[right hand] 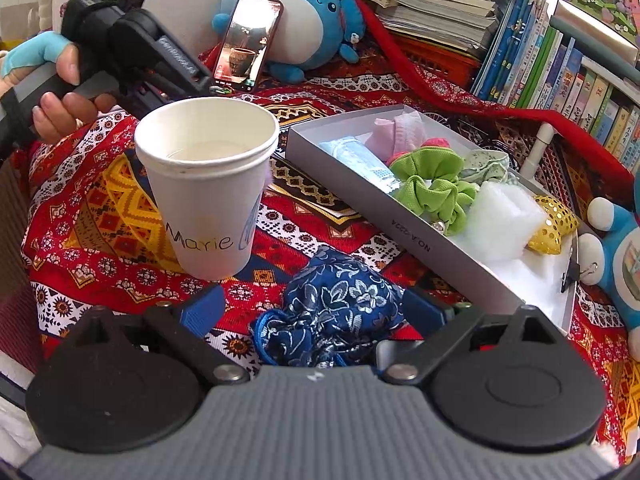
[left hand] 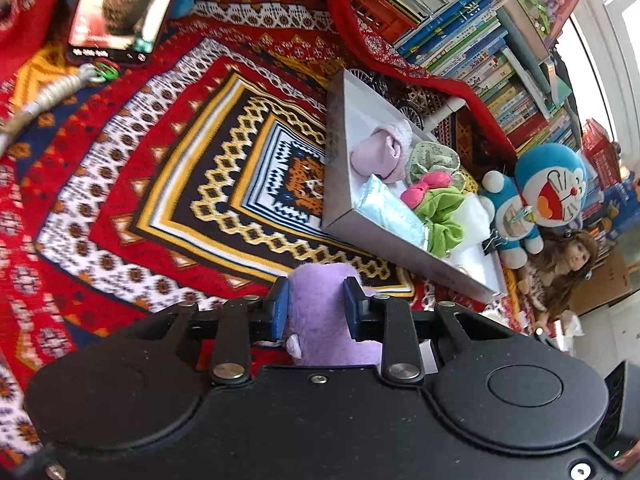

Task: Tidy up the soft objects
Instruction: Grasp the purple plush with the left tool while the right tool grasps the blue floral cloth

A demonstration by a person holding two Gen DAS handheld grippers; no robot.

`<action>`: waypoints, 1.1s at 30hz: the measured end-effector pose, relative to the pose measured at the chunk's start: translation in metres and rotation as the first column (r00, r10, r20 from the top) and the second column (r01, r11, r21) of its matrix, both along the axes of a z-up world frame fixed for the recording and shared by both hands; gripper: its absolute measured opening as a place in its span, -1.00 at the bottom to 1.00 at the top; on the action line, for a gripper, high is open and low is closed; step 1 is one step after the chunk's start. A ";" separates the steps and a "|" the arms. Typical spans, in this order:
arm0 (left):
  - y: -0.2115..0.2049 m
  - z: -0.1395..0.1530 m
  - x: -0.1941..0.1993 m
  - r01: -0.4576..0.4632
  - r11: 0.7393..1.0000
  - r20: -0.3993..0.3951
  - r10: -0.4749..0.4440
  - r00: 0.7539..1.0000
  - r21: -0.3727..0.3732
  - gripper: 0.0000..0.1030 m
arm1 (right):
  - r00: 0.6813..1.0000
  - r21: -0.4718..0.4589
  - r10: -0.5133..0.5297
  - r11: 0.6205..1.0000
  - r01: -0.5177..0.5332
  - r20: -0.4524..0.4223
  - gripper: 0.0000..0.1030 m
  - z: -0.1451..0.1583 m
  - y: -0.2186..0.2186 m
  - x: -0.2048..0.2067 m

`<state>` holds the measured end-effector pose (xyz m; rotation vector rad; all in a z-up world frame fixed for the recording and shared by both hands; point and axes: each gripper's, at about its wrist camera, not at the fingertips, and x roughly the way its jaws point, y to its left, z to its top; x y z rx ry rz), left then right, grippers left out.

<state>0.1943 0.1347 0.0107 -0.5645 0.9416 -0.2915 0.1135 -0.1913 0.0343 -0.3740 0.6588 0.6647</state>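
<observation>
Fuzzy purple plush [left hand: 324, 304] pinched between pads; blue floral pouch [right hand: 336, 312] lies crumpled beside grey box [right hand: 404, 236].

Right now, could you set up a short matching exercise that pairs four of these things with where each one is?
Things:
1. purple plush toy
2. blue flowered pouch
3. green scrunchie
4. phone

Places:
A. inside the grey box
B. leaning against the blue stuffed animal
C. between the pads of the left gripper
D. on the cloth, between the open fingers of the right gripper

Pairs: 1-C, 2-D, 3-A, 4-B
</observation>
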 end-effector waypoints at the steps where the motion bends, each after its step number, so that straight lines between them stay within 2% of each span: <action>1: 0.001 0.002 -0.003 0.003 1.000 0.008 -0.003 1.000 0.014 -0.48 | 1.000 0.000 0.001 1.000 -0.001 0.000 0.93 0.000 0.000 0.000; 7: 0.004 0.013 -0.028 0.031 0.994 0.063 -0.038 0.997 0.104 -0.47 | 1.000 0.000 0.000 1.000 0.000 -0.003 0.93 -0.002 0.000 0.001; 12: -0.003 0.019 -0.049 0.054 0.977 0.122 -0.080 0.989 0.205 -0.40 | 1.000 0.005 -0.005 1.000 0.005 -0.004 0.93 -0.003 0.000 0.001; 14: -0.009 0.021 -0.056 0.061 0.965 0.149 -0.101 0.984 0.256 -0.20 | 1.000 0.006 -0.012 1.000 0.012 -0.003 0.93 -0.003 0.000 0.002; 17: -0.019 0.022 -0.064 0.079 0.951 0.172 -0.134 0.976 0.298 0.00 | 1.000 0.011 -0.019 1.000 0.019 -0.003 0.93 -0.003 -0.001 0.002; 26: -0.049 0.014 -0.076 0.113 0.890 0.207 -0.224 0.952 0.441 0.45 | 0.999 0.036 -0.037 0.999 0.038 -0.008 0.93 -0.003 -0.005 0.001; 30: -0.060 0.011 -0.080 0.121 0.860 0.229 -0.264 0.937 0.496 0.56 | 0.999 0.046 -0.048 0.998 0.048 -0.009 0.92 -0.004 -0.007 0.002; 33: -0.064 0.007 -0.080 0.115 0.851 0.228 -0.265 0.937 0.512 0.56 | 0.999 0.054 -0.052 0.997 0.052 -0.012 0.92 -0.005 -0.007 0.003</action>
